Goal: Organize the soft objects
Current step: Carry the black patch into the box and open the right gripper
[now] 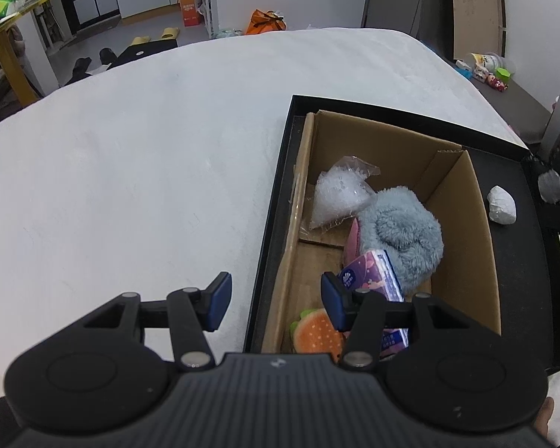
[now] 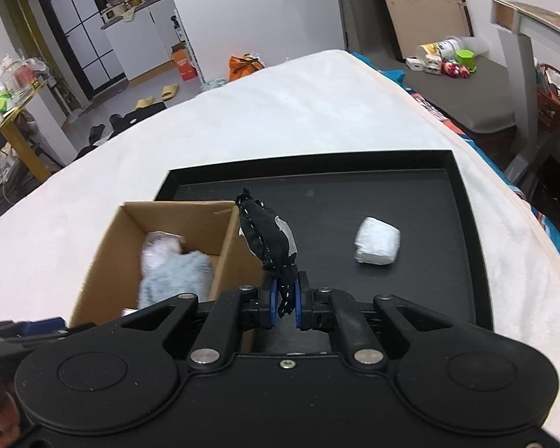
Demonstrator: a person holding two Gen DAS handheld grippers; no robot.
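Print on the tissue pack (image 1: 373,274) is too small to read.

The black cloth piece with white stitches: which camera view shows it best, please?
The right wrist view shows it best: the black cloth piece sits near the centre, pinched between the right gripper pads, stitching clear. In the left wrist view it appears only at the far right edge, small and distorted.

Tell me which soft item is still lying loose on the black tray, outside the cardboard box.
The white wrapped bundle, alone on the tray floor.
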